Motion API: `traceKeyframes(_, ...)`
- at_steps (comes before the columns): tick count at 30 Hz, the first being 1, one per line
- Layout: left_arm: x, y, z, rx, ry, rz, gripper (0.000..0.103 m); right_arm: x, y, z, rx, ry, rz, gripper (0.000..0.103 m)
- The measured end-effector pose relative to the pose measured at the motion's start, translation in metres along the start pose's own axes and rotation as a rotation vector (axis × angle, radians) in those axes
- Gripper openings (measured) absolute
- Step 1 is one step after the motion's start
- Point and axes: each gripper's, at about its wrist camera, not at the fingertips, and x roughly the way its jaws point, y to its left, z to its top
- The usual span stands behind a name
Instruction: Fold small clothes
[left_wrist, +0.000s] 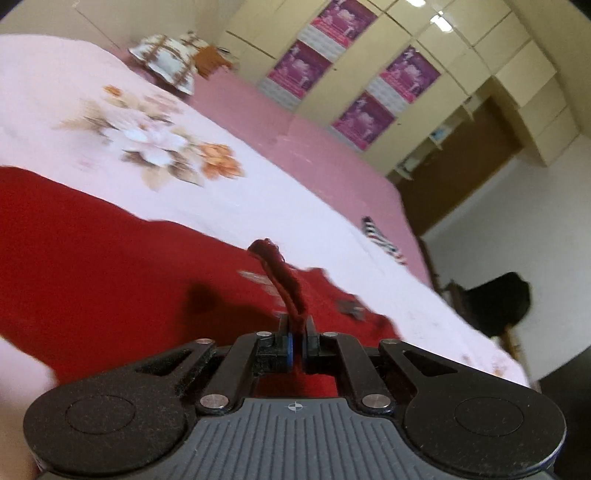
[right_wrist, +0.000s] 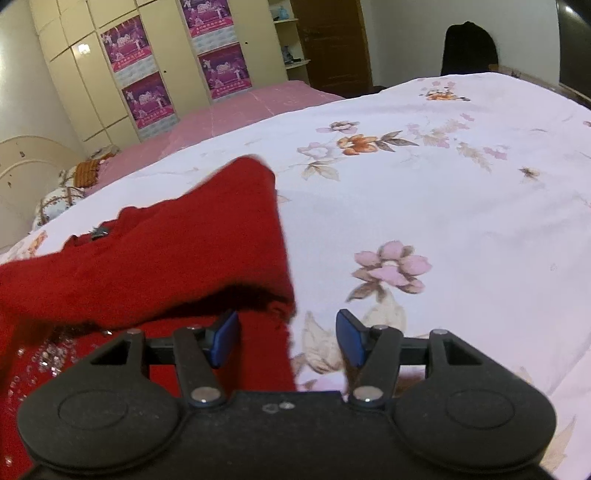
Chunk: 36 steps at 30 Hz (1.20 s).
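— Two grippers were up, and I'll take them left to right. How was the left gripper (left_wrist: 296, 334) set?

— I had it pinched fully closed on a strip of the red sweater (left_wrist: 110, 266), a ribbed edge that rose out between the pads. The rest of the garment lay spread on the floral bedsheet (left_wrist: 155, 144). I judged that grip was meant to lift one edge so it could be carried across the body of the garment.

— And the right gripper (right_wrist: 288, 341)?

— Its jaws stood wide apart and held nothing. From the right wrist view, the sweater (right_wrist: 166, 251) lay mostly to the left, with a flap already doubled over the sequinned front (right_wrist: 40, 363). One blue pad (right_wrist: 226, 338) hovered over the red knit, the other over bare sheet (right_wrist: 461, 229).

— Why straddle the edge like that?

— I reckoned it lined me up to clamp that side hem and steady the fold. Whether the pads touched the cloth, I could not tell.
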Motion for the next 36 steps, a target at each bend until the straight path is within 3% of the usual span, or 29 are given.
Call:
traceKeyframes(2,0.003,0.011,-0.003,0.005,0.025,0.03,0.004,0.002,0.005,0.002,-0.005,-0.007,0.012,0.047)
traceKeyframes(4,0.005,0.022,-0.008,0.018,0.056,0.071,0.004,0.006,0.009,0.004,-0.015,-0.009,0.017,0.015)
traceKeyframes(7,0.017,0.033,-0.021,0.033,0.095,0.126,0.004,0.01,0.008,0.003,-0.035,-0.01,-0.008,0.008)
traceKeyframes(11,0.011,0.019,-0.023,0.11,0.085,0.16,0.004,0.008,-0.006,-0.002,0.001,-0.009,-0.018,0.008)
traceKeyframes(13,-0.005,0.018,-0.021,0.119,0.065,0.179,0.004,0.007,0.002,0.001,-0.061,0.023,-0.014,0.009)
traceKeyframes(16,-0.028,0.021,-0.015,0.11,0.022,0.186,0.004,-0.006,-0.006,0.007,-0.005,0.035,0.03,0.03)
traceKeyframes(21,-0.026,0.002,-0.009,0.193,0.011,0.149,0.004,-0.022,-0.012,0.021,0.017,-0.021,0.086,0.034)
traceKeyframes(24,-0.006,-0.014,-0.016,0.234,0.049,0.123,0.004,-0.007,-0.013,0.037,0.041,-0.024,0.097,0.041)
traceKeyframes(29,0.029,-0.009,-0.025,0.256,0.088,0.195,0.004,0.042,-0.011,0.059,0.075,0.033,0.138,0.041)
traceKeyframes(36,0.026,-0.008,-0.028,0.278,0.067,0.174,0.004,0.092,-0.003,0.08,0.094,0.053,0.209,0.038)
